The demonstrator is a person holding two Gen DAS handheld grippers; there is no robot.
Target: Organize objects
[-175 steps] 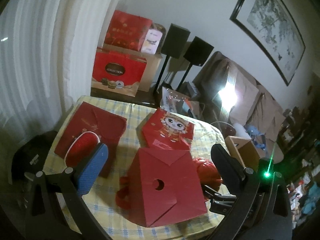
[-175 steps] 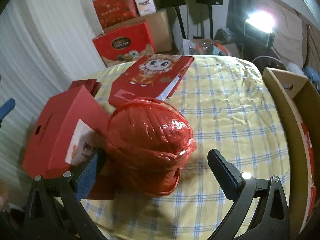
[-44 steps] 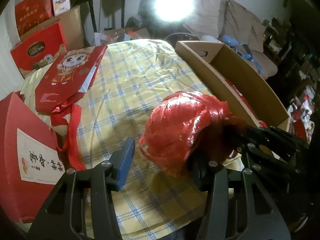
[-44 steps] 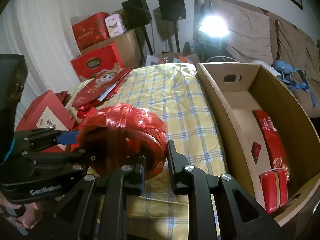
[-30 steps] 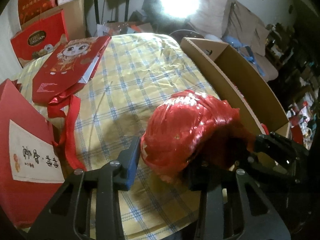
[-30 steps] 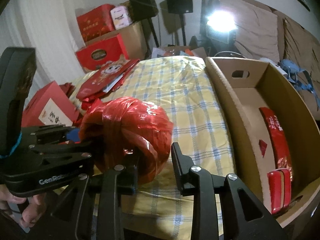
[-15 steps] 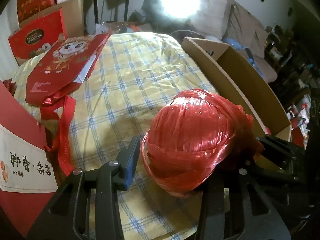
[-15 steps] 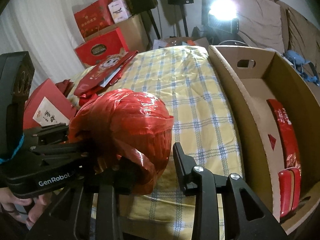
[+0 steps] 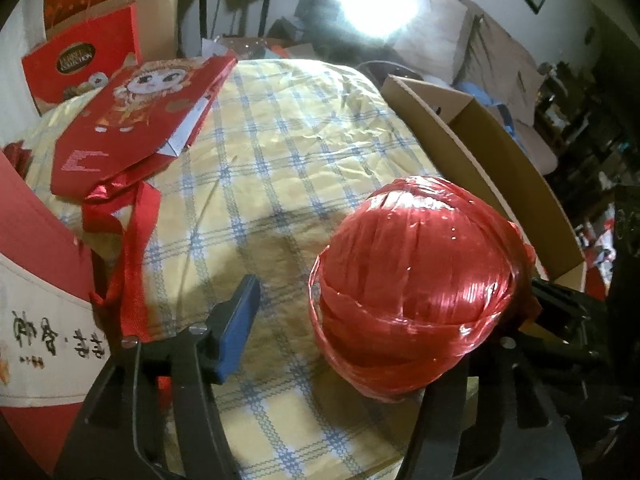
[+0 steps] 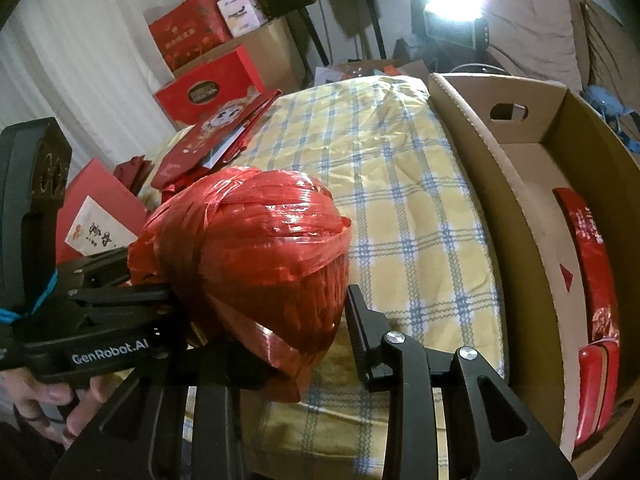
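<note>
A red ball of plastic twine (image 9: 416, 284) hangs just above the yellow checked tablecloth (image 9: 280, 140), next to an open cardboard box (image 9: 460, 128). My left gripper (image 9: 360, 320) has its jaws opening. Its blue pad (image 9: 236, 328) stands apart from the ball, and its other finger is hidden behind the ball. In the right wrist view the ball (image 10: 248, 248) sits low between the fingers of my right gripper (image 10: 272, 312), which is shut on its underside. The right fingertip (image 10: 356, 312) is against the ball's edge; the left finger is hidden under it.
The cardboard box (image 10: 480, 152) holds a long red packet (image 10: 580, 240) and a red case (image 10: 600, 380). A red gift bag with a cartoon figure (image 9: 136, 120) and a red box with a calligraphy label (image 9: 36, 300) lie on the left. A bright lamp (image 9: 376, 0) glares behind.
The left gripper's jaws have spread, and the blue pad has come off the ball. The ball stays in the right gripper, a little lower and nearer the box.
</note>
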